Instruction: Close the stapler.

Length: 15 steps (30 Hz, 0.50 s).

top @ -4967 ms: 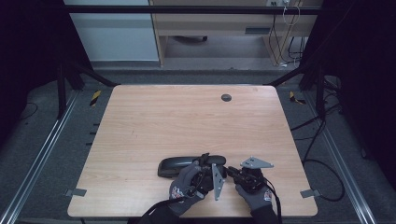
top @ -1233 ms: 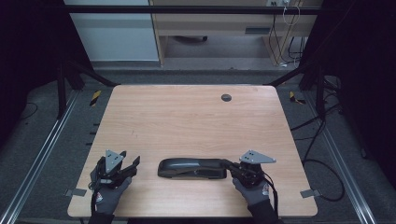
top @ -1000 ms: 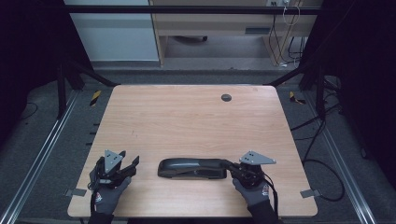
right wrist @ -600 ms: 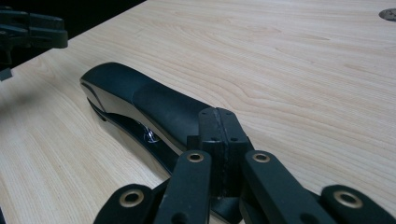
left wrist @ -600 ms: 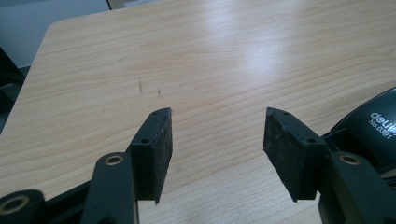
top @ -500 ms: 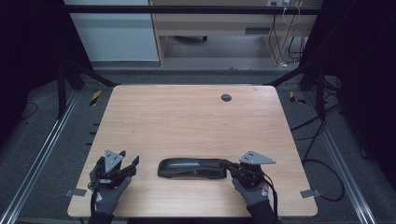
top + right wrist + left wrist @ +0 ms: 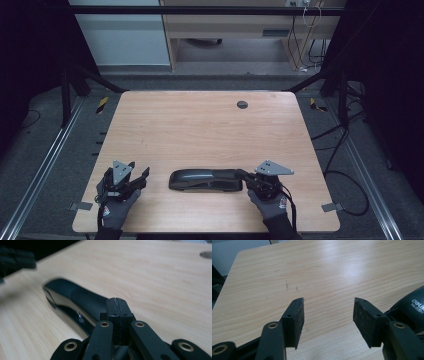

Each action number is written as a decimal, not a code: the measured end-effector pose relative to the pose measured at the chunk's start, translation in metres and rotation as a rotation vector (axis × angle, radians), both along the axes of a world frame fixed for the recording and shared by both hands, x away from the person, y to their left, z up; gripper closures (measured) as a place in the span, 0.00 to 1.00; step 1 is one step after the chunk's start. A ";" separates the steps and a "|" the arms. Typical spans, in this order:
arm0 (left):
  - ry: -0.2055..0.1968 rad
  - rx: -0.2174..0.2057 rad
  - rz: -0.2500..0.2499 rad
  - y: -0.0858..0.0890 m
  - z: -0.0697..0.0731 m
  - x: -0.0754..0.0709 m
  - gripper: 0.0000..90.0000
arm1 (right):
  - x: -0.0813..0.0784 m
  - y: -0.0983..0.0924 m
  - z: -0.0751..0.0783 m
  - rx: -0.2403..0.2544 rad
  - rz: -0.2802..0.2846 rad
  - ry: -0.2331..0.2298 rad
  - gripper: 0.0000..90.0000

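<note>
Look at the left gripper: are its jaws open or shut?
Open. The left gripper shows bare table between its two pads, and the stapler lies beside it.

black stapler (image 7: 206, 180) between two tools on table (image 7: 200, 125)

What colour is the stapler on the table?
Glossy black stapler, with small white lettering; best seen in the high view.

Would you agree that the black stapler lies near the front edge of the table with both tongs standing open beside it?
Not quite: the left tongs stand open, but the right tongs are shut, pads pressed together, as the right gripper view shows. The black stapler does lie near the table's front edge.
</note>
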<state>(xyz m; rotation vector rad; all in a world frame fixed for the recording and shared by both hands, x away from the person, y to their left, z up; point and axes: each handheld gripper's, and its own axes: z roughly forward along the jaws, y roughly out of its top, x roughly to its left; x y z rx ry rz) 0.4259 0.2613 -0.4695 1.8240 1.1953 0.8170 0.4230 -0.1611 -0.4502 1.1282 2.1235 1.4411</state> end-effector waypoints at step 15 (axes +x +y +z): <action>-0.006 -0.001 0.007 0.003 0.001 -0.001 0.47 | 0.001 0.006 -0.010 -0.006 -0.019 -0.007 1.00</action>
